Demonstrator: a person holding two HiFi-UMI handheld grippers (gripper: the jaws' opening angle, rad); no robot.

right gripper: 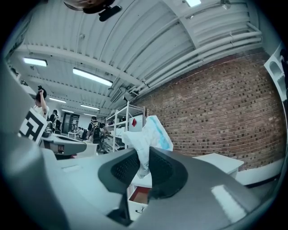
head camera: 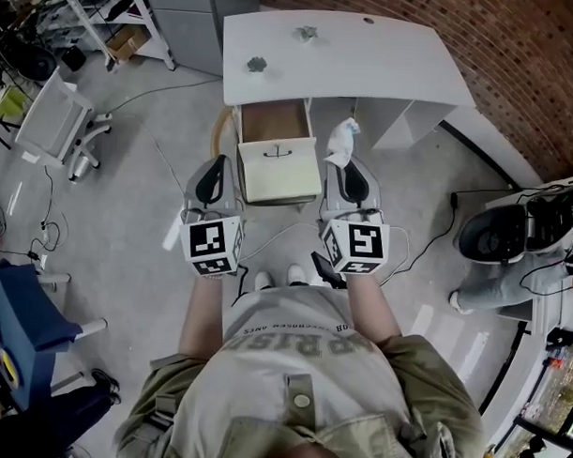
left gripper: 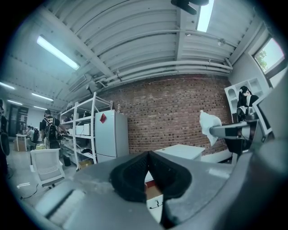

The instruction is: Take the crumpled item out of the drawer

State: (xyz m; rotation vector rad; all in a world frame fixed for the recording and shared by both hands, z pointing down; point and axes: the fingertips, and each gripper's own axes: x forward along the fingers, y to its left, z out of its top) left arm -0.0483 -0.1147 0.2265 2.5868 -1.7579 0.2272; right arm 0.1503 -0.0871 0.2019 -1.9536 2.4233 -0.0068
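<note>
The crumpled item sticks up from the right claw, pinched tight, just right of the open drawer. The left claw is closed and empty.

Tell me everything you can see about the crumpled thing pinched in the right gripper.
The crumpled item is a white wad, tissue or thin plastic by its look, with a pale blue patch on one side. The right gripper is shut on its lower end, so most of it sticks out past the jaws in loose folds. In the head view it is out of the open drawer, just to its right, touching only the jaws.
</note>
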